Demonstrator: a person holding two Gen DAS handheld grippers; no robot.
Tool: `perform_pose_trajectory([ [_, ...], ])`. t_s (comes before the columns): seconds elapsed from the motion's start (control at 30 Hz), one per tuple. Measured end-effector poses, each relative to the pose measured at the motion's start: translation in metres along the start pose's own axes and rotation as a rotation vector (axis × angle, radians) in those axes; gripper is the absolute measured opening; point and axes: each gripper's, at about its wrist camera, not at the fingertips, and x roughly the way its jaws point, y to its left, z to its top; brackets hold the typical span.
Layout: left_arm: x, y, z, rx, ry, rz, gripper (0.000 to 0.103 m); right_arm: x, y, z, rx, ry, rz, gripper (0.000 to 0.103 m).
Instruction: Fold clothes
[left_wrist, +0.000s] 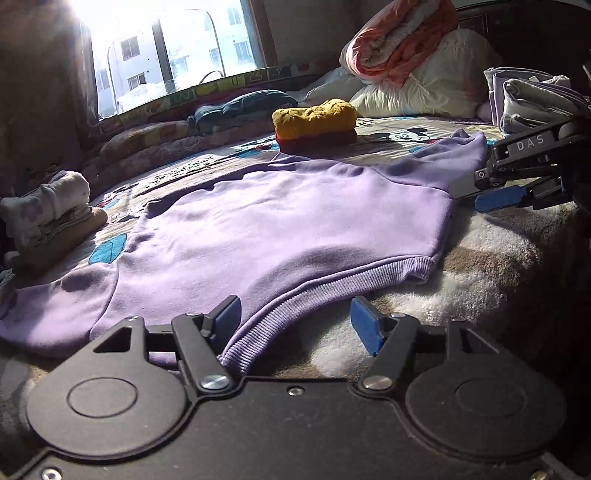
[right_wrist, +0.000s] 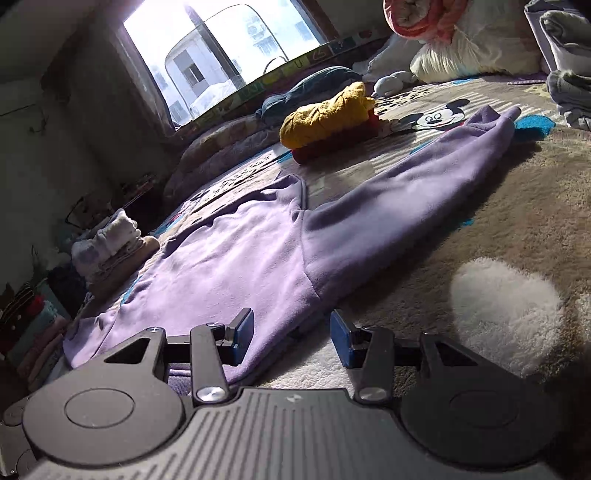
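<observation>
A lilac sweatshirt (left_wrist: 266, 229) lies spread flat on the bed, its ribbed hem (left_wrist: 280, 306) toward me. My left gripper (left_wrist: 295, 317) stands open at the hem, the ribbed edge lying between its blue pads. From the right wrist view the same sweatshirt (right_wrist: 236, 266) shows one sleeve (right_wrist: 424, 184) stretched out to the right. My right gripper (right_wrist: 291, 332) is open at the garment's side edge near the underarm. That right gripper also shows in the left wrist view as a black frame with a blue pad (left_wrist: 498, 197), next to the sweatshirt's right side.
A folded yellow and red pile (left_wrist: 316, 123) sits beyond the sweatshirt. Folded pale clothes (left_wrist: 51, 218) are stacked at the left, more folded items (left_wrist: 532, 99) at the right. Pillows and an orange blanket (left_wrist: 402, 40) lie at the back, by a bright window. A cartoon-print blanket (right_wrist: 436, 114) covers the bed.
</observation>
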Motion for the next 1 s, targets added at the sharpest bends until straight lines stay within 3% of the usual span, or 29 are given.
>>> perform_pose_trajectory([
  [0.1, 0.006, -0.014, 0.005, 0.022, 0.015, -0.016, 0.068, 0.003, -0.037, 0.006, 0.221, -0.026, 0.020, 0.045],
  [0.2, 0.016, -0.032, 0.013, 0.058, 0.042, -0.044, 0.068, 0.003, -0.053, 0.013, 0.292, -0.069, 0.031, 0.044],
  [0.3, 0.025, -0.058, 0.024, 0.134, 0.044, -0.065, 0.068, -0.003, -0.068, 0.021, 0.342, -0.117, 0.024, 0.044],
  [0.47, 0.049, -0.106, 0.040, 0.292, 0.010, -0.039, 0.068, -0.020, -0.097, 0.035, 0.395, -0.195, -0.014, 0.046],
  [0.63, 0.074, -0.144, 0.053, 0.440, 0.006, -0.010, 0.066, -0.023, -0.109, 0.039, 0.409, -0.203, -0.002, 0.046],
  [0.7, 0.081, -0.154, 0.057, 0.478, 0.010, -0.004, 0.063, -0.024, -0.110, 0.042, 0.402, -0.206, -0.004, 0.046],
  [0.83, 0.099, -0.170, 0.067, 0.540, 0.025, 0.003, 0.047, -0.030, -0.120, 0.046, 0.449, -0.235, 0.015, 0.048],
  [1.0, 0.126, -0.197, 0.084, 0.603, 0.026, 0.023, 0.042, -0.038, -0.139, 0.051, 0.536, -0.295, 0.032, 0.049],
])
